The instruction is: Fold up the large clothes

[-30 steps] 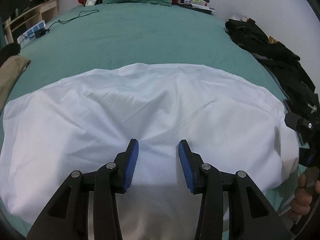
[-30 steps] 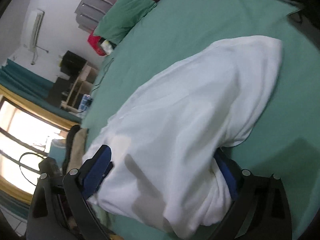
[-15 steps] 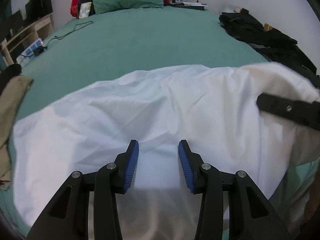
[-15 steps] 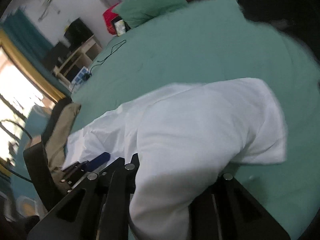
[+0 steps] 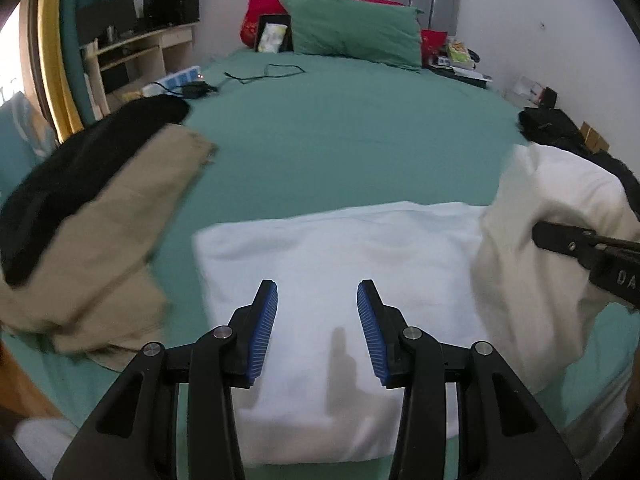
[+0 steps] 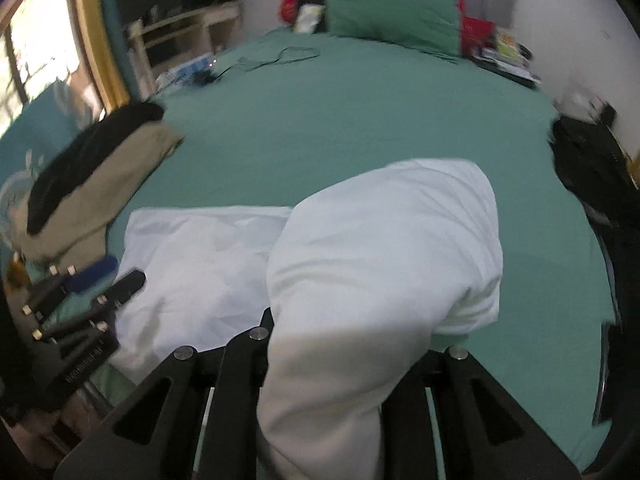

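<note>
Cloth point(image 5: 320, 264): one white sheet; two tools, right tool point(image 6: 340, 360) gripping it.

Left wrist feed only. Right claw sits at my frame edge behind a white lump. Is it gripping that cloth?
Observer: Yes. In the right wrist view, the right claw has a thick bunch of the white cloth between its jaws. They have just been closing on it, and the bunch humps up and forward over the claw.
Operator: What's past the lump, on the side I can't see?
Observer: Bare green bed sheet lies under and beside the lifted bunch. The black clothes lie apart from it at the bed's edge.
</note>
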`<state>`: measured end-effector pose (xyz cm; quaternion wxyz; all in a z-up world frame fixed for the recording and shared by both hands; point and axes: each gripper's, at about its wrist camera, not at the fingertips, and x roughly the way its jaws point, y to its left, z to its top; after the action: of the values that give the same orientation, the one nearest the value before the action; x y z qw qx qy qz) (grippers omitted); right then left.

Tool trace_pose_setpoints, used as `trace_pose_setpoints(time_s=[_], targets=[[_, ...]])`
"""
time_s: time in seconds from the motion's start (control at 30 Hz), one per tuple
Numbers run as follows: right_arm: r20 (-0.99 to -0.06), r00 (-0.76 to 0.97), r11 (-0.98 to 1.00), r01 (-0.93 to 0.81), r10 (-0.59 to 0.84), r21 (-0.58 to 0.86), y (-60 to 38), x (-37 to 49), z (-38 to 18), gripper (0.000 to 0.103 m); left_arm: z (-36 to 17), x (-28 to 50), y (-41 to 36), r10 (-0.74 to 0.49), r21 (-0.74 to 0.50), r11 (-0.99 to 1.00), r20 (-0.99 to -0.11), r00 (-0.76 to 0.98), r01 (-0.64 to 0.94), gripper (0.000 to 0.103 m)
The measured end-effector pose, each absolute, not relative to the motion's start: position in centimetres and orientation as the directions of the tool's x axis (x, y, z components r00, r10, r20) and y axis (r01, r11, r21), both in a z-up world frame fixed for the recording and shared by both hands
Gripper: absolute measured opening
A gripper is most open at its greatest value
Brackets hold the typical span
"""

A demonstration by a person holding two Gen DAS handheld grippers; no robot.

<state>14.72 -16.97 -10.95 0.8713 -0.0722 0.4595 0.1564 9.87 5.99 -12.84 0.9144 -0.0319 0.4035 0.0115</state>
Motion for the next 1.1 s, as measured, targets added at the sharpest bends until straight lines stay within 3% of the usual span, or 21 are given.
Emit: trace_pose_setpoints(time_s=[0.13,0.17,0.3,0.4,0.53,0.63,0.73,0.87,0.97,1.03,1.1], targets=[[-0.864,0.46,0.894,-0.447,0.202,-0.029,-11.8,14.3,-12.7,0.022,-12.5,9.7,11.1,-0.005,-0.109,0.988,-0.741,0.671,-0.113,0.044],[-0.877,0.435,0.881,-0.472,0.202,-0.032,-10.6,14.1,-13.4,0.026,-12.5,9.7,12.1,-0.003,-0.118,0.985,-0.743,0.669,-0.127,0.044],[-0.901,0.339,0.825,-0.564,0.272,0.036,-7.4,13.0,-15.0,0.065,-13.1,9.5,15.7,-0.028,-0.184,0.968,-0.752,0.658,-0.17,0.044],[-0.898,0.31,0.75,-0.66,0.311,0.032,-5.4,11.1,-14.9,0.076,-13.9,9.9,17.9,-0.037,-0.218,0.953,-0.772,0.635,-0.209,0.044],[-0.865,0.276,0.653,-0.754,0.418,0.075,-4.4,8.9,-13.6,0.076,-13.8,10.4,19.8,-0.079,-0.288,0.93,-0.764,0.641,-0.229,0.044],[-0.832,0.36,0.642,-0.766,0.422,-0.006,-4.6,7.0,-12.0,0.076,-13.1,10.6,19.3,-0.101,-0.308,0.93,-0.739,0.666,-0.201,0.044],[-0.793,0.413,0.679,-0.734,0.448,0.002,-7.3,6.3,-10.4,0.076,-12.6,11.0,17.6,-0.157,-0.336,0.932,-0.716,0.68,-0.139,0.044],[-0.738,0.475,0.772,-0.629,0.479,0.096,-12.4,6.5,-8.9,0.076,-11.4,11.8,12.7,-0.291,-0.368,0.929,-0.661,0.691,0.039,0.053],[-0.752,0.517,0.85,-0.516,0.408,0.106,-15.7,7.5,-9.6,0.076,-11.2,12.6,9.0,-0.398,-0.386,0.906,-0.642,0.655,0.172,0.055],[-0.769,0.526,0.891,-0.437,0.362,0.12,-18.1,8.0,-10.5,0.076,-12.3,13.8,7.4,-0.478,-0.435,0.872,-0.663,0.576,0.224,0.055],[-0.776,0.529,0.914,-0.378,0.343,0.147,-20.0,8.3,-11.2,0.076,-14.5,15.3,6.8,-0.465,-0.436,0.881,-0.733,0.497,0.183,0.055]])
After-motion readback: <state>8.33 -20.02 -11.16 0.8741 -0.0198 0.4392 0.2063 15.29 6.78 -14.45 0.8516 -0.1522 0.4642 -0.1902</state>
